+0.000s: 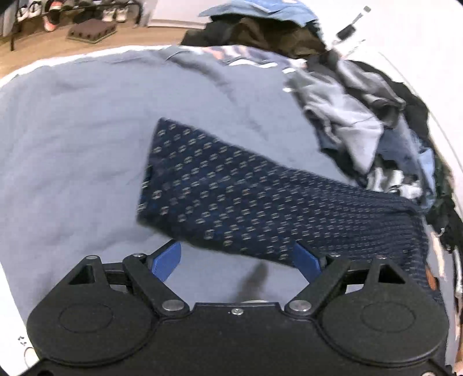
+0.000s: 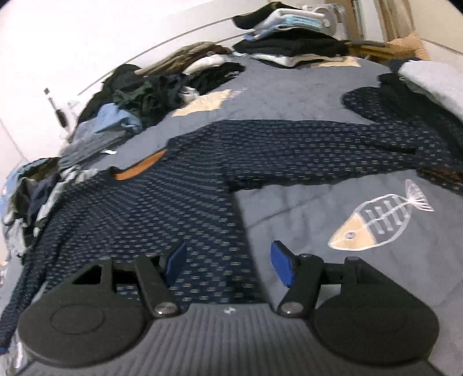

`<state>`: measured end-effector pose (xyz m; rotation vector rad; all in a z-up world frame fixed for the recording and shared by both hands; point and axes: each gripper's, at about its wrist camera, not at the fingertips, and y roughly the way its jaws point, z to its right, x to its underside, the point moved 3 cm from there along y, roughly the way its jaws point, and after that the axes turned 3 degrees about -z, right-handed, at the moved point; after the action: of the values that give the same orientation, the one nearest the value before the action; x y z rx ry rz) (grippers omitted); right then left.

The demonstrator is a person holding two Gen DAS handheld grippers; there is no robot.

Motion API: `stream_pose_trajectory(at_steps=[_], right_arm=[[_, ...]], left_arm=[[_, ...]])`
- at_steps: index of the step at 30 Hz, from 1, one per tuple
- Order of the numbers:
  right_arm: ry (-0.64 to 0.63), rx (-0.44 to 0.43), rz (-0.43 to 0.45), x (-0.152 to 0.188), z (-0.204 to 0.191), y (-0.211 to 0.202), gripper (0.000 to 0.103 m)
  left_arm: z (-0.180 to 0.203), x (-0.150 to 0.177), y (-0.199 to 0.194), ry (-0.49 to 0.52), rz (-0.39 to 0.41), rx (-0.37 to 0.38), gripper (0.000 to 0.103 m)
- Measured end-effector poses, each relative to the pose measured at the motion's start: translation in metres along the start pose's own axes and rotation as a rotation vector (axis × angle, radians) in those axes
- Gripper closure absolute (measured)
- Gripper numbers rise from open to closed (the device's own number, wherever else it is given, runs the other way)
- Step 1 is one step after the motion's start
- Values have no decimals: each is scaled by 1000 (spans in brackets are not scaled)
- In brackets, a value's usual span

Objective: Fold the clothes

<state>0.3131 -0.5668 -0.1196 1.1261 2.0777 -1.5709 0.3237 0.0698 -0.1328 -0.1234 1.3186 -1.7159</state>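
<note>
A navy garment [image 2: 162, 208] with a small pale pattern and an orange collar lining [image 2: 141, 167] lies spread on the grey-blue bedspread [image 2: 332, 283]. One sleeve [image 2: 289, 144] stretches to the right. My right gripper [image 2: 228, 263] stands open at the garment's side edge, one blue pad over the cloth and the other over bare bedspread. In the left wrist view the other sleeve [image 1: 231, 196] runs slantwise across the bedspread [image 1: 72, 144]. Its lower edge covers the tips of my left gripper [image 1: 237, 257], whose fingers stand wide apart and press nothing.
A heap of unfolded clothes [image 1: 361, 115] lies along the wall [image 2: 130, 95]. Folded stacks [image 2: 289, 43] stand at the far end of the bed. A fish-skeleton print [image 2: 376, 219] marks the bedspread. Beyond the bed's edge are a wooden floor and a shoe rack [image 1: 58, 14].
</note>
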Motion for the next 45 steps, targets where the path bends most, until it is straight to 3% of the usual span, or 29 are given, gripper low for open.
stream_pose_trajectory(at_steps=[5, 8, 10, 12, 16, 17, 19, 22, 25, 27, 28, 29, 30, 33, 40, 42, 45], right_arm=[[-111, -119, -16, 10, -40, -1, 39], [-181, -128, -23, 14, -56, 1, 39], [-205, -78, -18, 12, -54, 3, 39], [-205, -9, -8, 9, -46, 6, 39], [-229, 114, 6, 2, -19, 11, 39], [-215, 132, -11, 2, -12, 14, 39], [-194, 123, -46, 8, -4, 16, 40], [-267, 125, -62, 18, -5, 21, 40], [-217, 122, -117, 25, 0, 32, 43], [-246, 126, -133, 31, -4, 37, 44], [-264, 128, -139, 35, -6, 39, 53], [-274, 127, -146, 38, -8, 40, 64], [-279, 121, -153, 41, -8, 40, 84], [-291, 106, -140, 38, -10, 31, 95], [-302, 112, -135, 30, -5, 16, 96], [-305, 132, -147, 30, -4, 18, 95], [-301, 144, -172, 31, -2, 23, 94]], left_arm=[[-10, -6, 7, -18, 26, -17, 23], [-3, -1, 9, 10, 4, -4, 27], [23, 10, 9, 126, -25, 89, 36], [56, 25, 4, 274, -23, 234, 47], [123, 65, -9, 636, -26, 382, 49], [136, 78, -11, 713, -34, 413, 54], [150, 103, -12, 815, -47, 434, 63], [157, 126, 1, 876, -73, 405, 64], [160, 139, 11, 887, -134, 402, 65], [166, 154, 10, 987, -128, 360, 65], [169, 160, 9, 1024, -119, 348, 65], [171, 167, 8, 1060, -110, 337, 82], [171, 171, 5, 1075, -103, 344, 89], [173, 181, -8, 1128, -97, 385, 96], [179, 212, -22, 1333, -167, 454, 92], [179, 200, -23, 1276, -138, 464, 72], [178, 170, -22, 1137, -122, 481, 68]])
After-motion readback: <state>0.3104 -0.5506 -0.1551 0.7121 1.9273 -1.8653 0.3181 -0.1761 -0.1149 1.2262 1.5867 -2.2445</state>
